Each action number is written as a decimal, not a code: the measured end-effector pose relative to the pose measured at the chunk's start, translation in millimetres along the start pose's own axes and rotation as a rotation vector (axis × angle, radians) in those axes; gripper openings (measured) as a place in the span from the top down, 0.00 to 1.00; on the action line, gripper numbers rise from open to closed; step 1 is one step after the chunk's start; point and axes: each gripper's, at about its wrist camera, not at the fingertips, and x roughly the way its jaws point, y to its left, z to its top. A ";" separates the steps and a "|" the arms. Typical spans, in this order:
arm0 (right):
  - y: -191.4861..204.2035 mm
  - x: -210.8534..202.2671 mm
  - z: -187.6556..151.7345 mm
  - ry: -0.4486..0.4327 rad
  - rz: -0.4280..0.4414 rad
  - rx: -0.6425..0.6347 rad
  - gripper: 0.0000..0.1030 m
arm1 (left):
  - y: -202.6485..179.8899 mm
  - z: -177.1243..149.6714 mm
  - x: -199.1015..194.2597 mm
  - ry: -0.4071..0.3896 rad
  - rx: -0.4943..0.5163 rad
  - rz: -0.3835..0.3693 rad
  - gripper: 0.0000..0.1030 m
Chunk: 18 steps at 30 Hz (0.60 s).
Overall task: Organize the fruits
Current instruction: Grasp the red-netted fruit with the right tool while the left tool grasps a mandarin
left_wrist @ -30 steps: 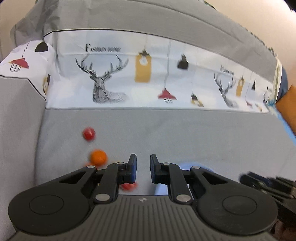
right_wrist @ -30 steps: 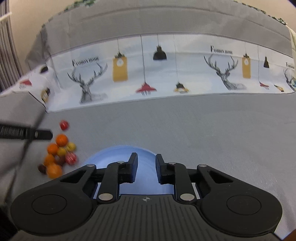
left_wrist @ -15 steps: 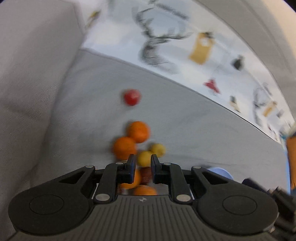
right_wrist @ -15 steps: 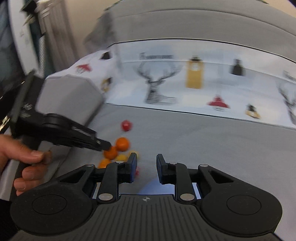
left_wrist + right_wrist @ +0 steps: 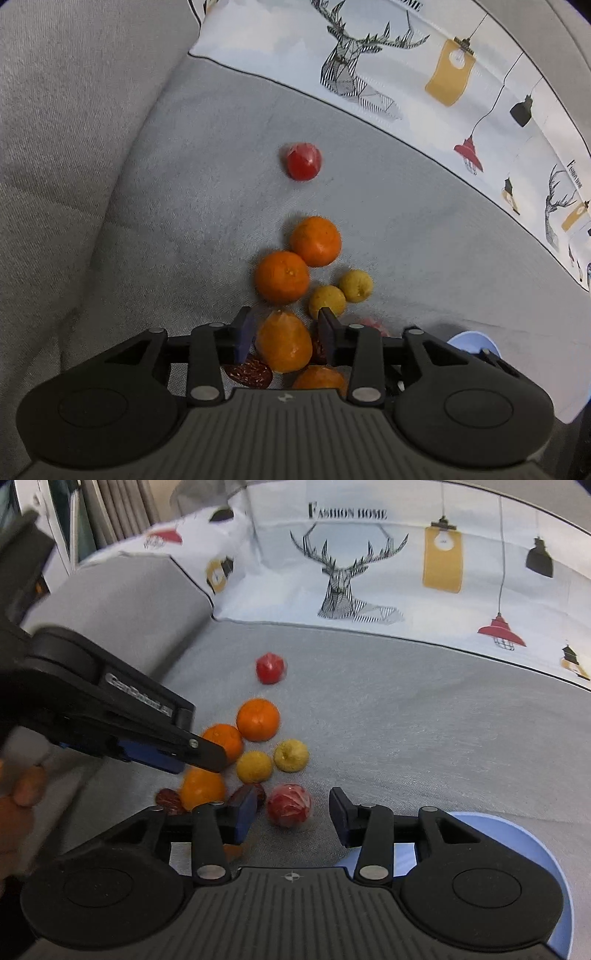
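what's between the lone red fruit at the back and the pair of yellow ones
Two oranges: the far orange and the near orange, touching. The left wrist view shows them between the red fruit and the yellow fruits.

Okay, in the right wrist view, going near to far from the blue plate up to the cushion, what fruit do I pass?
Blue plate → wrapped red fruit → yellow fruit → far orange → lone red fruit → deer-print cushion.
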 end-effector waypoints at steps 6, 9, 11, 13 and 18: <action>2.5 15.4 0.3 0.036 -0.009 -0.022 0.57 | -8.6 -0.6 11.3 0.046 0.052 0.040 0.59; 2.2 16.2 -0.5 0.040 0.013 -0.022 0.68 | -10.5 -0.4 14.7 0.058 0.060 0.039 0.60; 3.5 14.2 -1.1 0.038 0.018 -0.028 0.69 | -11.3 -0.9 14.3 0.060 0.071 0.036 0.62; 3.7 10.3 -1.9 0.036 0.017 -0.030 0.69 | -13.2 -1.0 13.4 0.053 0.078 0.035 0.64; -2.7 -21.5 4.2 0.002 0.024 -0.001 0.69 | -14.0 -2.1 -0.2 -0.012 0.066 0.014 0.64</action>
